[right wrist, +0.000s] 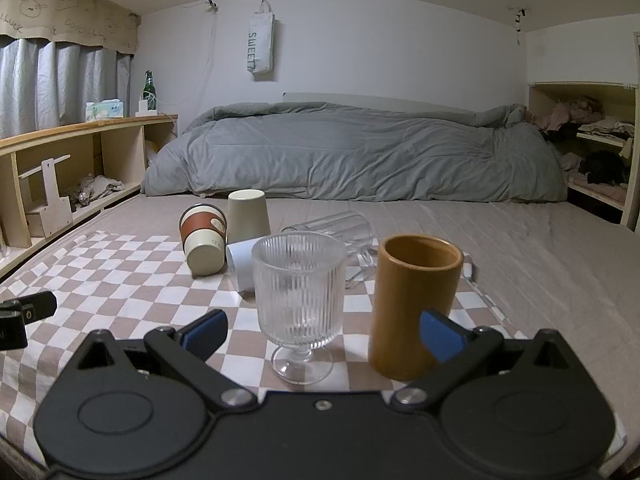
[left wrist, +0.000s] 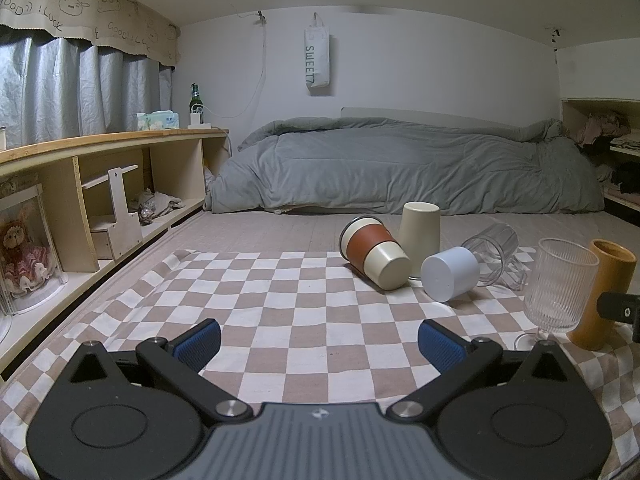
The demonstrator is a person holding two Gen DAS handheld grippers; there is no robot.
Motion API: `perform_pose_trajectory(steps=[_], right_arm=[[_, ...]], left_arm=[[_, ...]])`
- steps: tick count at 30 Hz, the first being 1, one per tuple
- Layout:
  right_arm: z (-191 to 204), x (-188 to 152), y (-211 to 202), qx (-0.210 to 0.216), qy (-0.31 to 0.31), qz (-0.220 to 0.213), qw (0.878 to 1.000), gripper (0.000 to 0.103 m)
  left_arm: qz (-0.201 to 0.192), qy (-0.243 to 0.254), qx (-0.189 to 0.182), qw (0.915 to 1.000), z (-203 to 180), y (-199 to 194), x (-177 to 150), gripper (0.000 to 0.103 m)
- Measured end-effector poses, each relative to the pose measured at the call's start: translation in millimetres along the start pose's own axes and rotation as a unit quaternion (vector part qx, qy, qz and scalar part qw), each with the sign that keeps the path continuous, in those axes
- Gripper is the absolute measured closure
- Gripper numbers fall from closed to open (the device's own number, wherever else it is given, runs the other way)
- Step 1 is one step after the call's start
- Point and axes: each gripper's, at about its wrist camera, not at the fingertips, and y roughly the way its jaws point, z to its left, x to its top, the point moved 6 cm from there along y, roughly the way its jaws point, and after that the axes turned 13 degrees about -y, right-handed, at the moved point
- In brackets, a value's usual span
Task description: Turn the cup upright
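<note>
On the checkered cloth (left wrist: 280, 304), an empty ribbed glass (right wrist: 299, 292) and bamboo cup (right wrist: 412, 304) were stood upright; both grippers (left wrist: 319, 343) (right wrist: 323, 332) were held spread, unladen.

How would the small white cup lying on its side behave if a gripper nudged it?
The small white plastic-looking cup lies on its side on the checkered cloth, so it would probably roll. It looks light and may skid away. Any roll would likely be short, given the clear ribbed glass jug lying close behind.

White cup (right wrist: 242, 266) half hidden behind ribbed glass (right wrist: 300, 292); clear mug (right wrist: 340, 226) partly too
</note>
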Motion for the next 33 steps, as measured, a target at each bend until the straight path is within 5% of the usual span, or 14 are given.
perform_pose_trajectory(steps=[33], right_arm=[[0.1,0.1,-0.4,0.000,-0.001,0.000,1.000,0.000]], left_arm=[[-0.002,0.000,0.000,1.0000,-2.0,2.8,-1.9,0.000]])
